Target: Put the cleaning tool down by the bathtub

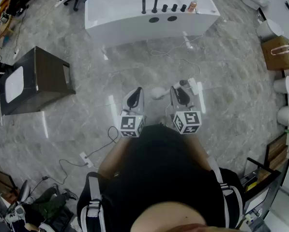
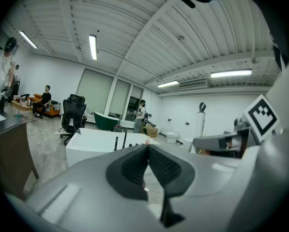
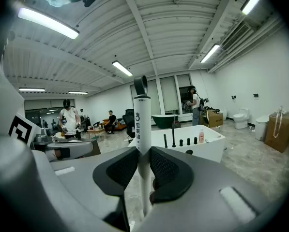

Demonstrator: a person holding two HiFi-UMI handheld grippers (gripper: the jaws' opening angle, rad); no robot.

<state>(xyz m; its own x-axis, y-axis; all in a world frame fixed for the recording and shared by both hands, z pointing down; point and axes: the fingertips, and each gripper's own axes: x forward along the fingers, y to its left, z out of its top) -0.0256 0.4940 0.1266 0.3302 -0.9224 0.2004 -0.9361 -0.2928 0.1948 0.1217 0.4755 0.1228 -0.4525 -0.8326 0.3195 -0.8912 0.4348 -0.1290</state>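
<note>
From the head view, the person stands on a grey stone floor (image 1: 221, 71) with both grippers out in front at waist height. The left gripper (image 1: 136, 93) and right gripper (image 1: 179, 91) sit side by side, near each other. The white bathtub (image 1: 134, 18) is well ahead of them across open floor, with dark taps (image 1: 163, 7) along its near rim. A dark cabinet (image 1: 38, 76) stands off to the left.

In the left gripper view, the left gripper's (image 2: 147, 146) jaws are closed tip to tip with nothing between them. The bathtub (image 2: 98, 144) shows beyond them, and an office chair (image 2: 72, 115) stands behind it.

In the right gripper view, the right gripper (image 3: 143, 151) is clamped on the tool (image 3: 142, 124), a white pole standing upright with a dark loop on top. The dark pads (image 3: 166, 170) press on the pole from both sides. The tool is in the gripper, well apart from the bathtub (image 3: 202, 149), which lies behind and to the right.
</note>
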